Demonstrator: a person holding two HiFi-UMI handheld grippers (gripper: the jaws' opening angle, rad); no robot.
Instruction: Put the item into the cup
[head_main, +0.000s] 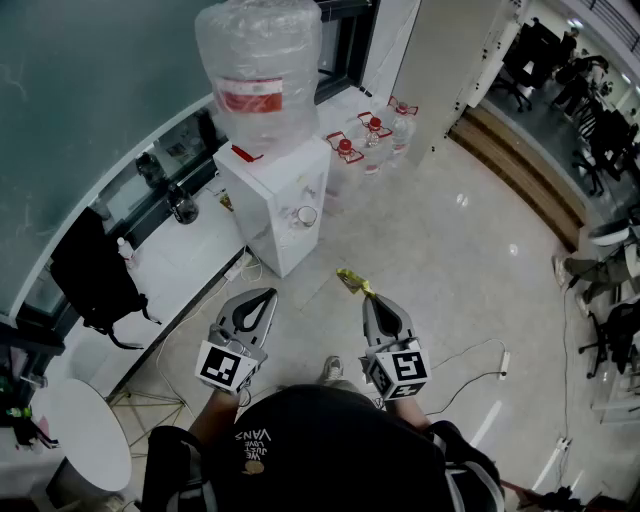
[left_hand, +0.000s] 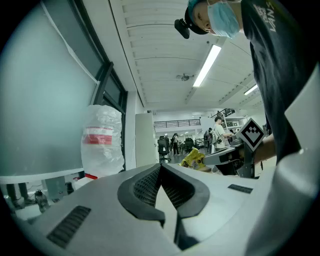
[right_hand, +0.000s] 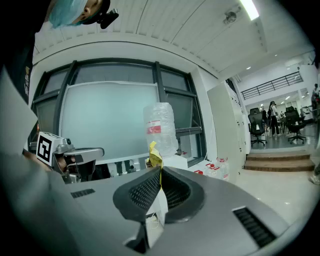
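Note:
My right gripper (head_main: 367, 294) is shut on a small yellow packet (head_main: 354, 281), which sticks out past its tips; the right gripper view shows that packet (right_hand: 155, 156) pinched between the jaws. My left gripper (head_main: 268, 294) is shut with nothing in it, its tips (left_hand: 160, 165) pressed together. A white cup (head_main: 306, 215) stands in the tap recess of the white water dispenser (head_main: 283, 215), ahead of both grippers and some way off. A big plastic-wrapped water bottle (head_main: 258, 75) sits on top of the dispenser. From the left gripper view the packet (left_hand: 193, 159) and right gripper appear at the right.
Several spare water bottles with red caps (head_main: 372, 140) stand on the floor behind the dispenser. A black bag (head_main: 95, 275) leans at the window ledge on the left, a round white table (head_main: 85, 435) at lower left. Cables (head_main: 470, 375) trail over the glossy floor. Office chairs (head_main: 600, 130) stand at the far right.

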